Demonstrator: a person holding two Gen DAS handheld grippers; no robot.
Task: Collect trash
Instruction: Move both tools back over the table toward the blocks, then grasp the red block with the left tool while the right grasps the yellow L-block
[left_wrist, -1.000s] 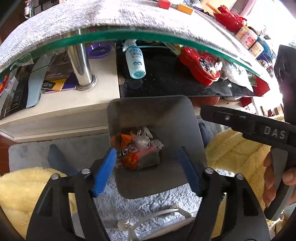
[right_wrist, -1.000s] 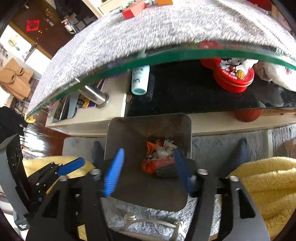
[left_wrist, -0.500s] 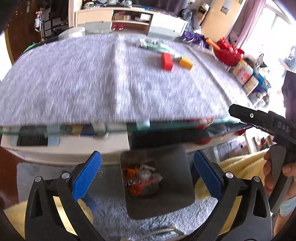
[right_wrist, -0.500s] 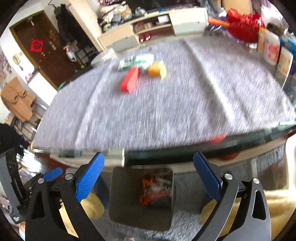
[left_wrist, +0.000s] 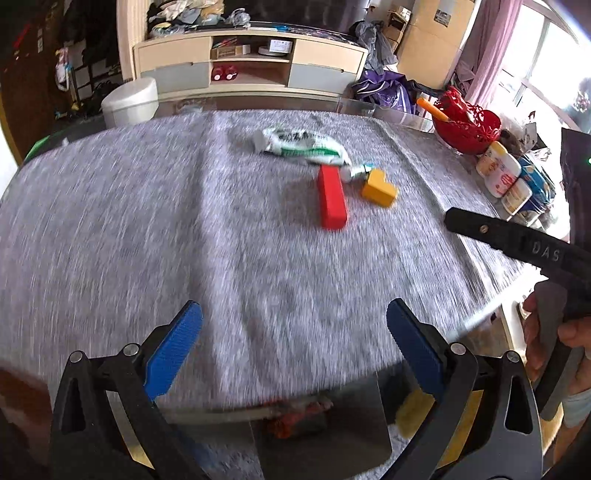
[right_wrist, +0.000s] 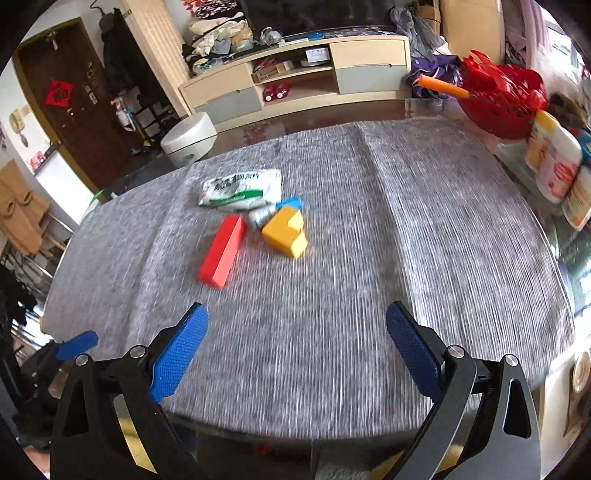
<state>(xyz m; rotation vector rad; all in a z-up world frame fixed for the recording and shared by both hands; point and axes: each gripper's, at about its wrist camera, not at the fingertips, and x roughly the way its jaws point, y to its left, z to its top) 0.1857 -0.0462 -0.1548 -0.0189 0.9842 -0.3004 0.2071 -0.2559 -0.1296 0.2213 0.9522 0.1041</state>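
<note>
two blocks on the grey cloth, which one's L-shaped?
The yellow block: it has a notch cut from one corner, giving an L. The red block beside it is a plain long bar. Both lie near the white-and-green packet.

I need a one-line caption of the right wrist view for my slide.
Open right tool above a grey tablecloth with a red block, yellow block and white-green wrapper.
</note>
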